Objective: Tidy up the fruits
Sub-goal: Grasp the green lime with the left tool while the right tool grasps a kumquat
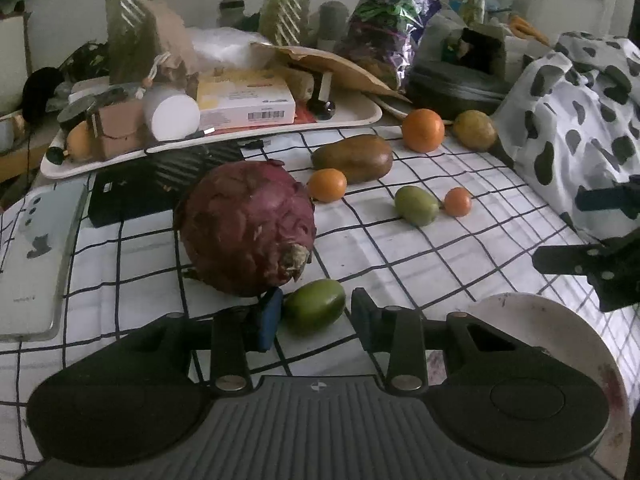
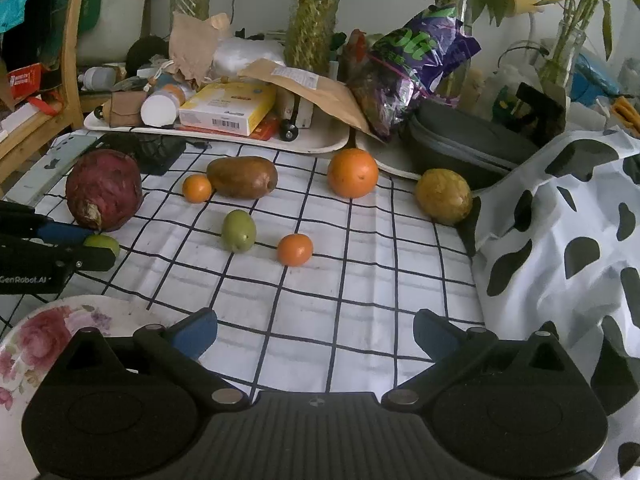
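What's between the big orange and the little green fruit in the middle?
Nothing. In the right wrist view, only bare checked cloth lies between the big orange and the little green fruit. The small orange sits off to the side.

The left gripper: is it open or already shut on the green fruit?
Open. The left gripper has its fingers on both sides of the green fruit, with a gap showing at the right finger.

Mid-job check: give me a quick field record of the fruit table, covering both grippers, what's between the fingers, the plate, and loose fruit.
left gripper: open, fingers either side of green fruit
contact: cannot tell
beside it: dragon fruit
right gripper: open, nothing between fingers
plate: floral, near edge, no fruit visible on it
loose on checked cloth: large orange, brown fruit, two small oranges, second green fruit
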The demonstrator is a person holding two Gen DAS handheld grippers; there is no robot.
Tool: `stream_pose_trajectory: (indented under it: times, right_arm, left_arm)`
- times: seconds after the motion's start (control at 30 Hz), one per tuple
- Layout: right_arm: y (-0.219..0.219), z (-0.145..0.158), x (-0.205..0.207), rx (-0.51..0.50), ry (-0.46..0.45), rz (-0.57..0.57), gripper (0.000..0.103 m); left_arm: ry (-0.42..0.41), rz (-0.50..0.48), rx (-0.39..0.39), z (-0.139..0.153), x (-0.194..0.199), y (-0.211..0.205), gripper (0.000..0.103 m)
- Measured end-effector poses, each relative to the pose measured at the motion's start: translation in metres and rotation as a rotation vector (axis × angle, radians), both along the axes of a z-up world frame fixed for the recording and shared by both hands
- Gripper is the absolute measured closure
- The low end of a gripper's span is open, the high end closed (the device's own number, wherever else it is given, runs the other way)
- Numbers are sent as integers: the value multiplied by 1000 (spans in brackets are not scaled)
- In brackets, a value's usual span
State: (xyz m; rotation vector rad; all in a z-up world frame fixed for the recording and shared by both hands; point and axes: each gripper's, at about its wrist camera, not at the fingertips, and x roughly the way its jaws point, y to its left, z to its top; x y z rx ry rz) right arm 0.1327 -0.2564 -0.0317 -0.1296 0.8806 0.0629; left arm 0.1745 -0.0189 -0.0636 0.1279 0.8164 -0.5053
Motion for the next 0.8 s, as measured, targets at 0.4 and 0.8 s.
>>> stream_pose_trajectory:
  times: [0.4,0.8]
  right_arm:
    - [3,-5,3,-23,11,8,0]
    - [0,-7,11,-2,-6,-10,0]
  left_arm:
    - [-44,-3,74,-6,0,-11,67]
    - [12,-66,-62,9,-10,-10,67]
